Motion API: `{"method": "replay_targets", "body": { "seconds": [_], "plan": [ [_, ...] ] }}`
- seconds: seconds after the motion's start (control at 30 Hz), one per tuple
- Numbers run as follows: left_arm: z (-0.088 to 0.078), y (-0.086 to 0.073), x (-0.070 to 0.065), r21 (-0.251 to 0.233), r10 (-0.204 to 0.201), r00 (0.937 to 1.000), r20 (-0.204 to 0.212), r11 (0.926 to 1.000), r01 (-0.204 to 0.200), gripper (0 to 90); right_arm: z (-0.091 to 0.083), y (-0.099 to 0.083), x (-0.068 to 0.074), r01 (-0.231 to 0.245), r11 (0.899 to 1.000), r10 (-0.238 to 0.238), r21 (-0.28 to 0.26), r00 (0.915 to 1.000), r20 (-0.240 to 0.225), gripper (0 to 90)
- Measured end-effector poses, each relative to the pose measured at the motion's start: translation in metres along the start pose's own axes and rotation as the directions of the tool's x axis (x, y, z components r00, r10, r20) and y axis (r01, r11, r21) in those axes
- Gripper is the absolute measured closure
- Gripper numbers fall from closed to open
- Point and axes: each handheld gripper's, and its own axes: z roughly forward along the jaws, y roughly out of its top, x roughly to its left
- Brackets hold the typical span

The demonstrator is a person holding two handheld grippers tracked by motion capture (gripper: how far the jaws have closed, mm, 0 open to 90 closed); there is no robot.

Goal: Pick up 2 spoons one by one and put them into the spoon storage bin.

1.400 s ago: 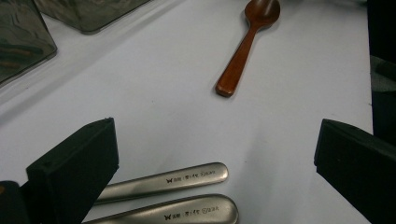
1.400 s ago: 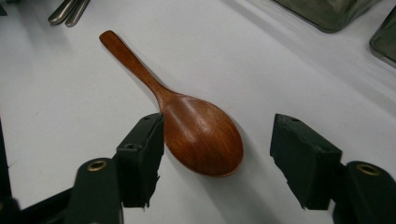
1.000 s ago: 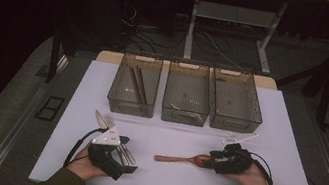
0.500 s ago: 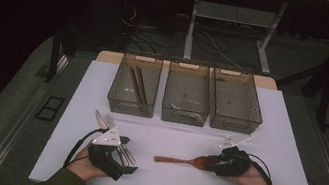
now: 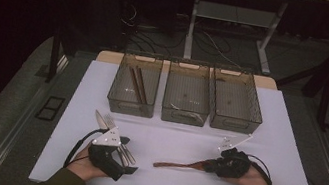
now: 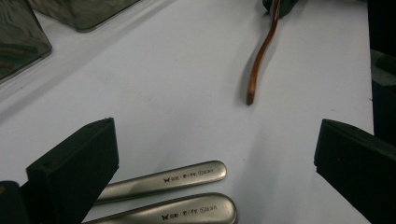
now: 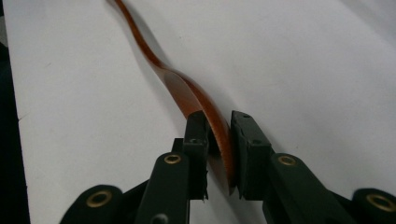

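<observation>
The counter [image 5: 179,140] is plain white. The wooden spoon [image 7: 196,100] is glossy reddish-brown with a lighter orange edge. Both grippers, left [image 5: 114,152] and right [image 5: 221,165], are black (brass-coloured rivets show on the right gripper's fingers [image 7: 250,144]). The two cutlery handles [image 6: 187,191] are brushed silver-grey with small dark engraved lettering. The three bins [image 5: 184,111] are translucent smoky grey; brown chopsticks [image 5: 137,84] lie in the left bin.

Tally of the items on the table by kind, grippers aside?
Clear bins: 3
Chopsticks in the left bin: 2
Wooden spoon: 1
Metal cutlery pieces by the left gripper: at least 2 handles show; exact count unclear
Total: at least 8
</observation>
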Motion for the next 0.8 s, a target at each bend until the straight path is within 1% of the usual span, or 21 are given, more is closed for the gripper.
{"method": "replay_targets", "body": {
  "seconds": [0.27,0.37,0.57,0.7,0.8],
  "plan": [
    [0.0,0.0,0.0,0.001,0.0,1.0,0.001,1.0,0.0,0.0,-0.0001,0.0005,0.0004,0.0,1.0,0.0,0.009,1.0,-0.005,79.3],
    [-0.0001,0.0,0.0,0.001,0.001,1.0,0.001,1.0,-0.001,0.0,-0.0002,0.001,0.0008,-0.011,1.0,0.011,0.009,0.9999,-0.007,79.5],
    [0.0,0.0,-0.0003,0.001,0.0,1.0,0.001,1.0,0.0,0.0,-0.0003,0.0021,0.0012,-0.013,1.0,0.013,0.005,0.9999,0.002,79.9],
    [-0.0002,0.0,-0.0001,0.001,0.002,1.0,0.001,1.0,-0.002,0.0,-0.0031,0.0035,0.0009,-0.037,0.999,0.037,-0.015,0.999,0.025,80.2],
    [-0.0002,0.0001,-0.0003,0.001,0.002,1.0,0.001,1.0,-0.002,0.0,-0.005,0.0037,0.0001,-0.052,0.998,0.053,-0.031,0.9982,0.03,80.2]
  ]
}}
